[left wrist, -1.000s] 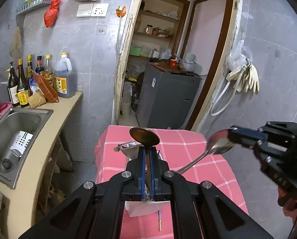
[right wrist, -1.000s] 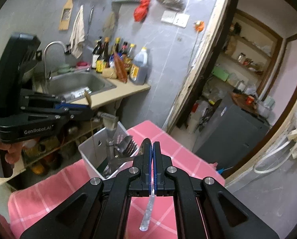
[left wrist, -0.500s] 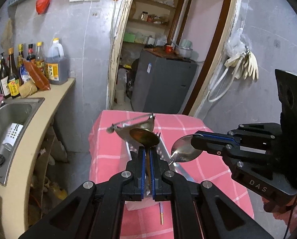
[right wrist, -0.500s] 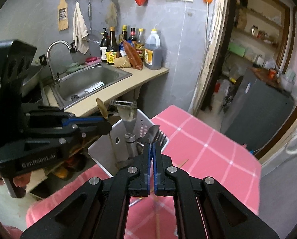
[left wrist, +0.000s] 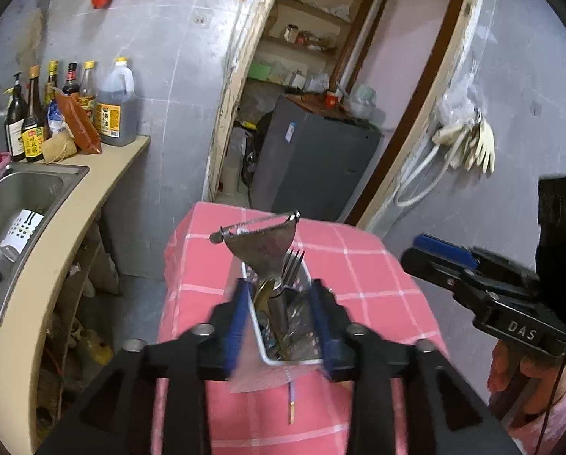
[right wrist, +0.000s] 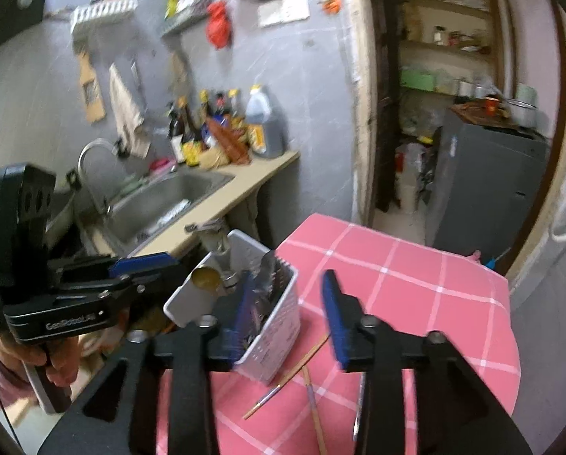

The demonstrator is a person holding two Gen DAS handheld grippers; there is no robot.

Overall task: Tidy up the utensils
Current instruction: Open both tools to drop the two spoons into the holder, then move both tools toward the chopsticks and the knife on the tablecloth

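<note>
A white utensil basket point(left wrist: 258, 335) point(right wrist: 275, 326) stands on the pink checked tablecloth point(left wrist: 359, 265) point(right wrist: 415, 276). It holds a metal spatula point(left wrist: 262, 240), a fork point(left wrist: 292, 265), a brass spoon point(right wrist: 206, 278) and other cutlery. My left gripper point(left wrist: 281, 326) is open and empty, hovering over the basket. My right gripper point(right wrist: 288, 316) is open and empty, just right of the basket; it also shows at the right of the left wrist view point(left wrist: 472, 280). Chopsticks point(right wrist: 290, 371) and a utensil handle point(right wrist: 360, 405) lie on the cloth near the basket.
A steel sink point(left wrist: 17, 197) is set in a beige counter at the left, with sauce bottles point(left wrist: 74, 113) behind it. A grey cabinet point(left wrist: 313, 163) stands in the doorway beyond the table. Gloves point(left wrist: 472, 144) hang on the right wall.
Both grippers have opened. The brass spoon from my left gripper and the steel spoon from my right are now out of the jaws, with the brass one seen in the basket. The right gripper drew back.
</note>
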